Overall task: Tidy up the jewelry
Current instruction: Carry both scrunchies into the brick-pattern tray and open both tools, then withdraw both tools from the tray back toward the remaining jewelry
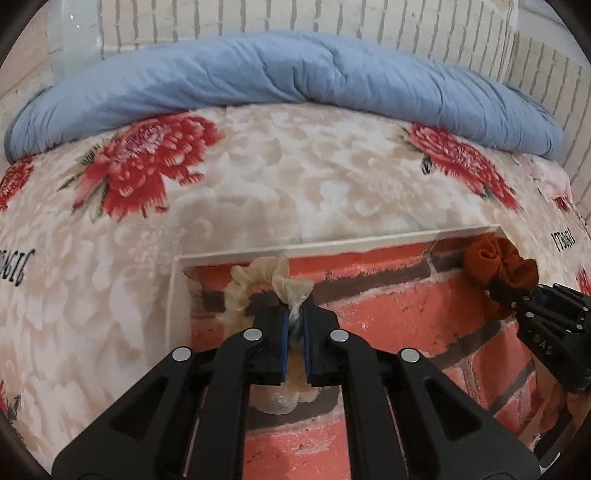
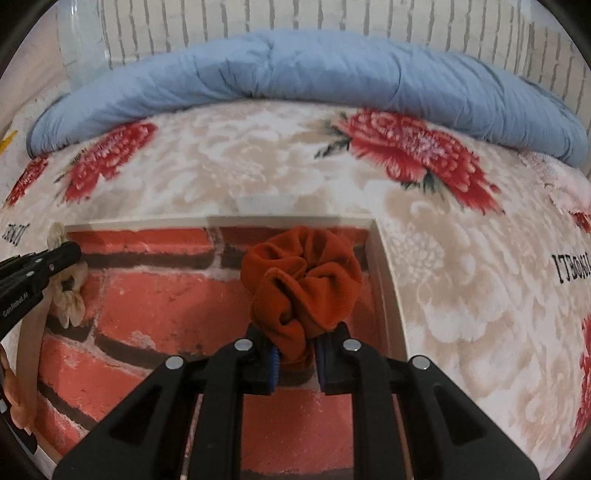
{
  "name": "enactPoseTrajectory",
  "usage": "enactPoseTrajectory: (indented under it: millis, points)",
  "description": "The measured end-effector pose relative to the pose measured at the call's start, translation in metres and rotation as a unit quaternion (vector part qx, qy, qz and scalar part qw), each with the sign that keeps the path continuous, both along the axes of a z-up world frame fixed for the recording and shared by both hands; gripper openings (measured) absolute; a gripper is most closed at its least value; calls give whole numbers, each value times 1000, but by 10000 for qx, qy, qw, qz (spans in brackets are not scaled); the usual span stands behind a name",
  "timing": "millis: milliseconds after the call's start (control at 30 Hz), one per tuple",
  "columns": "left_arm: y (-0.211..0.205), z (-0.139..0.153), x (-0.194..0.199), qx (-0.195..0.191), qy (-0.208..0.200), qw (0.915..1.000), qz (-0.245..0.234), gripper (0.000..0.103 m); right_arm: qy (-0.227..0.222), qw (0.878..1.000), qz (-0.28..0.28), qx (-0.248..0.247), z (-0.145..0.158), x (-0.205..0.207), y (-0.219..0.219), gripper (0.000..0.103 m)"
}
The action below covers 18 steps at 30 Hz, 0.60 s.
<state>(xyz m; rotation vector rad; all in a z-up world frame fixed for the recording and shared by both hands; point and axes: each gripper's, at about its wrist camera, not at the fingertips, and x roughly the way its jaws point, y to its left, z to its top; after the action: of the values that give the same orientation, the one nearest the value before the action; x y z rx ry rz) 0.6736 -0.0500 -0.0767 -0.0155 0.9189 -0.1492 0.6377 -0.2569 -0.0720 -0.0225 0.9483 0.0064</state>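
A shallow white box (image 1: 332,244) with a red brick-pattern lining lies on the bed; it also shows in the right wrist view (image 2: 384,258). My left gripper (image 1: 295,314) is shut on a cream scrunchie (image 1: 255,280) near the box's far left corner. The cream scrunchie also shows in the right wrist view (image 2: 68,306), with the left gripper (image 2: 70,253) on it. My right gripper (image 2: 295,343) is shut on a rust-orange scrunchie (image 2: 306,273) near the box's far right corner. The orange scrunchie (image 1: 498,262) and the right gripper (image 1: 517,306) show at the right in the left wrist view.
The box rests on a beige bedspread (image 1: 295,177) with red flowers. A blue folded duvet (image 1: 295,74) lies along the far edge, against a white brick-pattern wall (image 2: 295,18).
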Motion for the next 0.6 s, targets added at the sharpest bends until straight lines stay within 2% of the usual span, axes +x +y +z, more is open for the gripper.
enactPoseTrajectory:
  millis: [100,167,200,233,333,467,533,600]
  points:
    - [3,-2,0,-59,96,9999,45,15,52,10000,28,-65,-2,0,-1,23]
    - [5,-2,-1,19,154,9999,74,23,102,9999,41,126,0,-2,-5,34]
    - [6,-1,-4,52,135,9999,78,36,88,9998,60,156,3,-4,-5,46]
    - [7,1,-7,99,87,9999,78,49,49,9999,91,123,7,-8,-5,50]
    - [9,12,-18,111,-51,9999,95,65,-92,9998,93,166,21,-20,-8,59]
    - [15,38,-36,-97,-206,9997,101,80,-239,9995,40,215,39,-38,-17,70]
    - [17,50,-47,-73,-318,9994,136,91,-328,9993,13,151,46,-50,-21,77]
    - [20,57,-60,-82,-372,9992,142,93,-386,9991,-40,165,52,-65,-27,80]
